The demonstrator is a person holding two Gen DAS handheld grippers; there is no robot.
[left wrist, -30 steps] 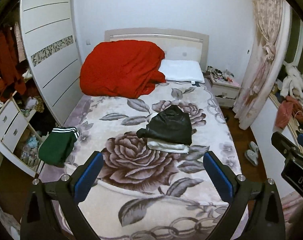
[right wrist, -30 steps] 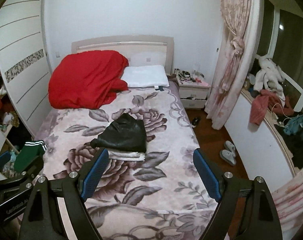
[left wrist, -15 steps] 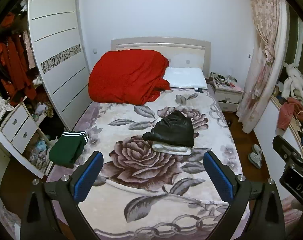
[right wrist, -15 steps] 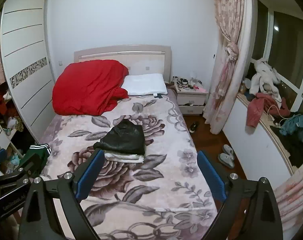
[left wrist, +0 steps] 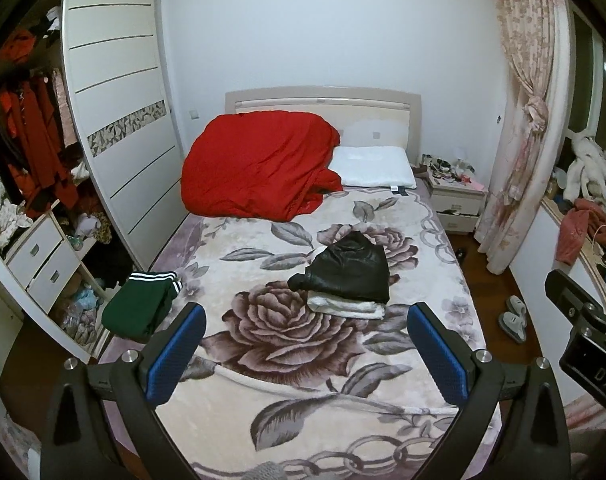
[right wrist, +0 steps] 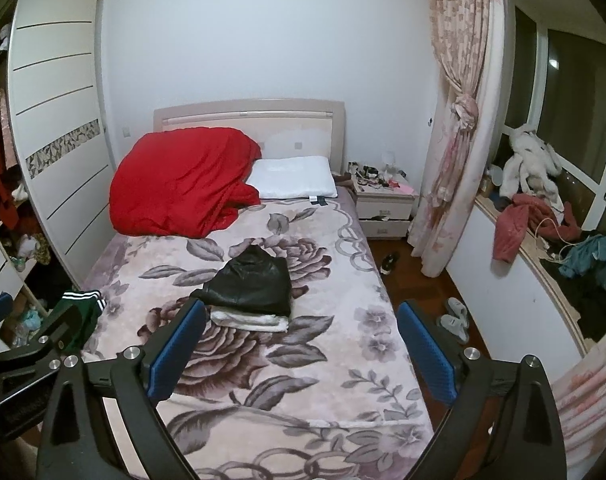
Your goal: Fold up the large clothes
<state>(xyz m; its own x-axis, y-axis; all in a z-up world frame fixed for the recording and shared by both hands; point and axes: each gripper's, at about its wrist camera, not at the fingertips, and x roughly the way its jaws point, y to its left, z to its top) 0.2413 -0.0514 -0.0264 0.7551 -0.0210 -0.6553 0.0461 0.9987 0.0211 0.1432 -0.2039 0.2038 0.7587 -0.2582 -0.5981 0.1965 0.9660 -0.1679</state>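
Observation:
A folded black garment lies on a folded white garment in the middle of the floral bed; the stack also shows in the right wrist view. A folded green garment with white stripes sits at the bed's left edge, also in the right wrist view. My left gripper is open and empty, held back above the foot of the bed. My right gripper is open and empty, beside it to the right.
A red duvet and a white pillow lie at the headboard. A white wardrobe and drawers stand left. A nightstand, curtain, slippers and a cluttered window sill are right.
Both grippers have pulled back and up from the bed, so the bed and clothes look smaller and more of the wall shows. Both stayed open and empty.

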